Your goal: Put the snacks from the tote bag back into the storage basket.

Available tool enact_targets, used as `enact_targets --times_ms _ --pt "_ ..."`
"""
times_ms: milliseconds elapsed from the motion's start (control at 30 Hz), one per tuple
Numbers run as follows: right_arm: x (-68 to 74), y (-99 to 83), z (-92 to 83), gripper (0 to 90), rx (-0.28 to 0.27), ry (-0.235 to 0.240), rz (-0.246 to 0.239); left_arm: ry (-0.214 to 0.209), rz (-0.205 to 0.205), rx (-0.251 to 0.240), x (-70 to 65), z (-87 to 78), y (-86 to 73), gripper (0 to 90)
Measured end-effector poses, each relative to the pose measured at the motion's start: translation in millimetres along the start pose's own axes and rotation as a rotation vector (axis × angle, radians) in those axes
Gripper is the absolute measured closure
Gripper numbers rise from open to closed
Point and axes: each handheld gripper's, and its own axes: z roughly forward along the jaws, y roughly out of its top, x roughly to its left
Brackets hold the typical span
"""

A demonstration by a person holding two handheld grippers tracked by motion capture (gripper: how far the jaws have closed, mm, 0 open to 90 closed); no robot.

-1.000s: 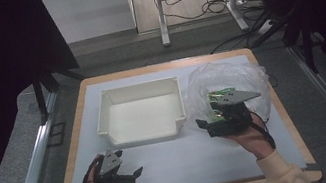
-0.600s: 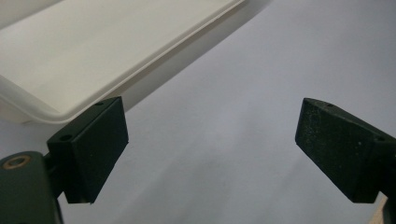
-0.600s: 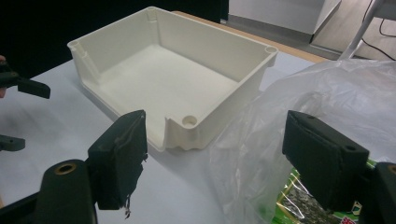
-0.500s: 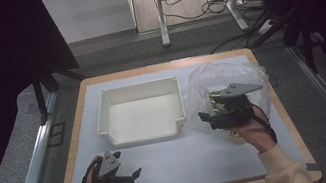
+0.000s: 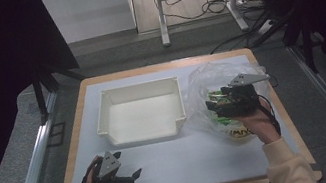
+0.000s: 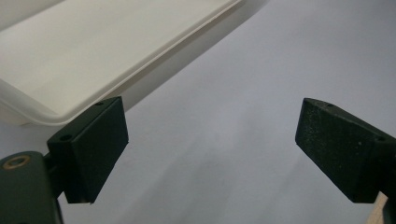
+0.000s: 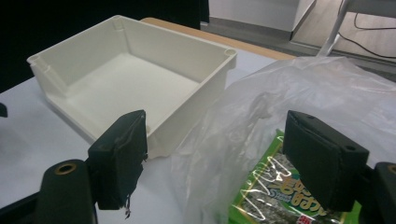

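Hovering my right gripper [image 5: 215, 106] over the clear plastic bag [image 5: 210, 80], jaws spread wide and holding nothing. In the right gripper view the bag's crumpled film rises between the jaws, and a green seaweed snack packet [image 7: 280, 198] lies inside, low and toward the right jaw. I judge the wide spread suits a pinch on loose film or on the flat packet; which of the two the jaws line up on, I cannot tell.

Left gripper [image 5: 132, 175] sits near the front edge of the table [image 5: 175, 170], also spread wide and empty. Its own view shows bare white surface between the jaws and the near wall of the white bin [image 6: 93, 56] at upper left. Likely parked there to stay clear of the working side.

Bag rests at the right of the table, just beside the bin's right wall; touching or not, I cannot say. More packets show through the film in the high view, one with yellow print [image 5: 239, 133] near my right hand [image 5: 252, 119].

Bin [image 5: 140, 113] sits centre, empty, open top: the probable place for the packets. Obstacle, as I judge it: the film drapes over the packets, so a grab may catch plastic first. The bin's right wall stands on the straight path across.
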Motion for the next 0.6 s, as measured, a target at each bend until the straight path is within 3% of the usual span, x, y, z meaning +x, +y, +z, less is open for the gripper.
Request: enact_targets --times_ms 600 --pt "-25.6 6.2 7.0 22.7 0.001 -0.039 0.023 0.0 0.001 0.006 0.9 0.1 -0.9 9.4"
